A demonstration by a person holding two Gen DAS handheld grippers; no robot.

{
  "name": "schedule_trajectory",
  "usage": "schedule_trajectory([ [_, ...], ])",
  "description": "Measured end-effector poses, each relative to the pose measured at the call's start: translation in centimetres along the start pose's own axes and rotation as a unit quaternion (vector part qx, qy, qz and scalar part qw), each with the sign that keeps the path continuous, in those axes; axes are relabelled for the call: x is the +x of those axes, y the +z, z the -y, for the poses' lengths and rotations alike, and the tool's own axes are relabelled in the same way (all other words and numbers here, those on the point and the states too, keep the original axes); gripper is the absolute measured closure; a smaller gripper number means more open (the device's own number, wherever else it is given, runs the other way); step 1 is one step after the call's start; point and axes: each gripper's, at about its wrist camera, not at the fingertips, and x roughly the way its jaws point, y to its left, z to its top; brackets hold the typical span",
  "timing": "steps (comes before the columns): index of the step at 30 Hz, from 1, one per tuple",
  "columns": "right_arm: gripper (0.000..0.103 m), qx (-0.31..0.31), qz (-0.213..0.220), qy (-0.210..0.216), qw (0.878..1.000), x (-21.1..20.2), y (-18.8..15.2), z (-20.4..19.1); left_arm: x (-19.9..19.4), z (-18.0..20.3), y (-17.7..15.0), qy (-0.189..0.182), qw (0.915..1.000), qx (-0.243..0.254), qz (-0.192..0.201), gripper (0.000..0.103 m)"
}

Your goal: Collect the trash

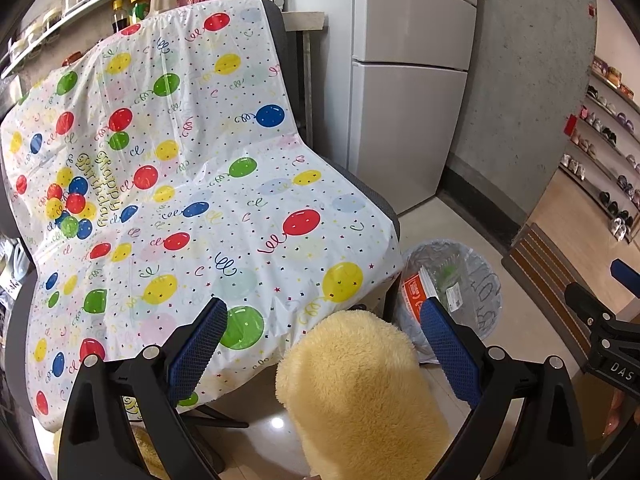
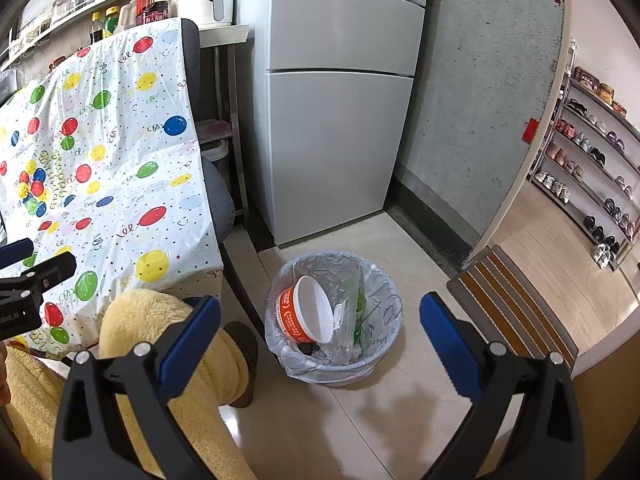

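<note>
Two tongs, left tongs (image 1: 324, 344) and right tongs (image 2: 320, 340), both gape wide with nothing between them. One lined trash bin (image 2: 382, 354) stands on the floor near the fridge (image 2: 332, 120), holding one orange noodle cup (image 2: 306, 312) and crumpled clear plastic (image 2: 344, 300).

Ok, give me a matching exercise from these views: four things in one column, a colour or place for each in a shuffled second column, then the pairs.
Things
1. noodle cup
2. fridge
3. balloon cover
4. striped mat

Descriptions
A. draped over the chair
B. on the floor to the right of the bin
C. inside the lined trash bin
D. grey, standing against the wall behind the bin

Pairs: 1-C, 2-D, 3-A, 4-B
</note>
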Motion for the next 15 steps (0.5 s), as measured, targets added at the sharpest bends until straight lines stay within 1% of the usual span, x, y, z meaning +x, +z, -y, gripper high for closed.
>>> schedule_trajectory([
  [15, 0.006, 0.000, 0.000, -0.001, 1.000, -0.06, -0.03, 0.02, 0.03, -0.09, -0.07, 0.002, 1.0000, -0.001, 0.001, 0.007],
])
